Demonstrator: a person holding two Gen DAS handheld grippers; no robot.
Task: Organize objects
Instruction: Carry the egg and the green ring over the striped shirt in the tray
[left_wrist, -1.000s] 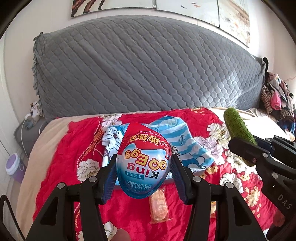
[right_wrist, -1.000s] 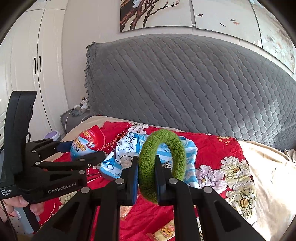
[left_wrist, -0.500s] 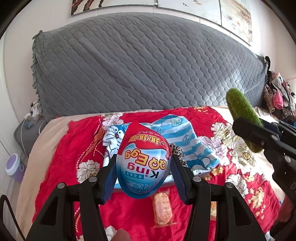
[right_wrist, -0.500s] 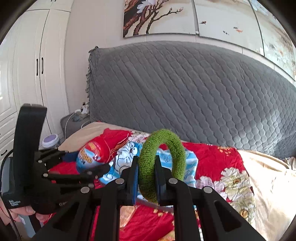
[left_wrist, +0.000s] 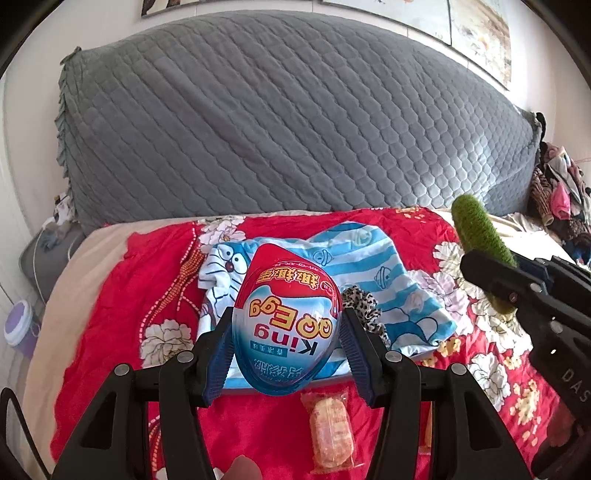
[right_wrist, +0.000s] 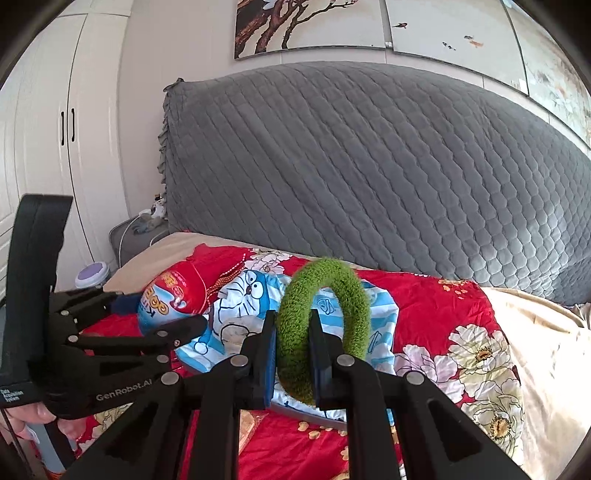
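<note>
My left gripper (left_wrist: 288, 354) is shut on a red and blue egg-shaped toy pack (left_wrist: 287, 321), held above the red floral bedspread (left_wrist: 118, 295); the same egg pack (right_wrist: 173, 299) shows at the left of the right wrist view. My right gripper (right_wrist: 292, 354) is shut on a fuzzy green ring (right_wrist: 325, 321), pinching its lower left side. That green ring (left_wrist: 480, 236) sticks up at the right of the left wrist view. Below both lies a blue striped cartoon-cat cloth (left_wrist: 369, 273) over a flat tray edge (right_wrist: 310, 410).
A wrapped orange snack (left_wrist: 330, 428) lies on the bedspread near the front. A leopard-print scrunchie (left_wrist: 364, 306) rests on the cloth. A grey quilted headboard (left_wrist: 295, 122) stands behind. Clothes pile (left_wrist: 557, 199) at far right; a purple-lidded jar (right_wrist: 92, 273) and a white wardrobe (right_wrist: 55, 129) at left.
Both grippers have sunk and moved forward over the bed, so the cloth and snack sit closer beneath them. Their holds on the egg pack and the ring are unchanged.
</note>
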